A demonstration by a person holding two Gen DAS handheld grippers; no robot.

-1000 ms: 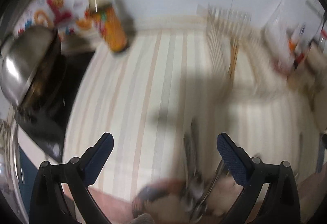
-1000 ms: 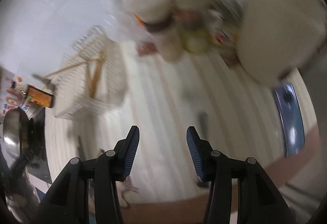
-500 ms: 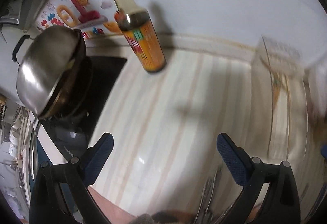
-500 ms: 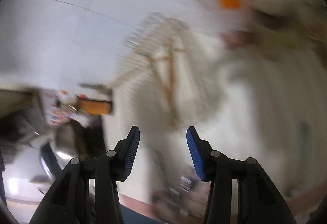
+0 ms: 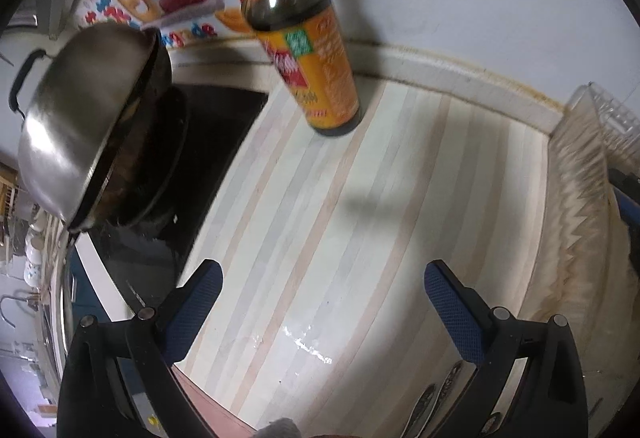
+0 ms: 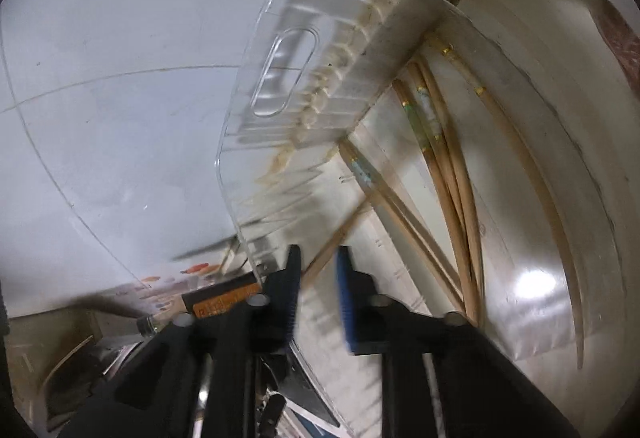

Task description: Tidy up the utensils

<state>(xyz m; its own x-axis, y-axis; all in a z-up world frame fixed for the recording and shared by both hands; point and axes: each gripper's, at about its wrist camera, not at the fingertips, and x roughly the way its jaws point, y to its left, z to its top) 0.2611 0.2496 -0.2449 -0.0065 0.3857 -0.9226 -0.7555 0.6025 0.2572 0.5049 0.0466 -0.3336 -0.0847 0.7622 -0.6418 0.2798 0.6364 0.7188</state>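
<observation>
In the right wrist view my right gripper (image 6: pixel 318 270) reaches over the near rim of a clear plastic bin (image 6: pixel 280 78). Its jaws stand narrow around the end of a wooden chopstick (image 6: pixel 332 242); contact is unclear. Several more wooden chopsticks (image 6: pixel 448 174) lie inside the bin. In the left wrist view my left gripper (image 5: pixel 320 298) is open and empty above the striped counter (image 5: pixel 360 218). Metal utensils (image 5: pixel 436 398) lie at the bottom edge by its right finger. The bin (image 5: pixel 580 174) shows at the right.
A soy sauce bottle (image 5: pixel 308 50) stands at the back of the counter. A steel wok (image 5: pixel 88 126) sits tilted on the black stove (image 5: pixel 192 166) at the left. The wall runs behind.
My right gripper has swung to the bin and its jaws have narrowed around a chopstick end. My left gripper has moved left toward the stove and bottle, still open.
</observation>
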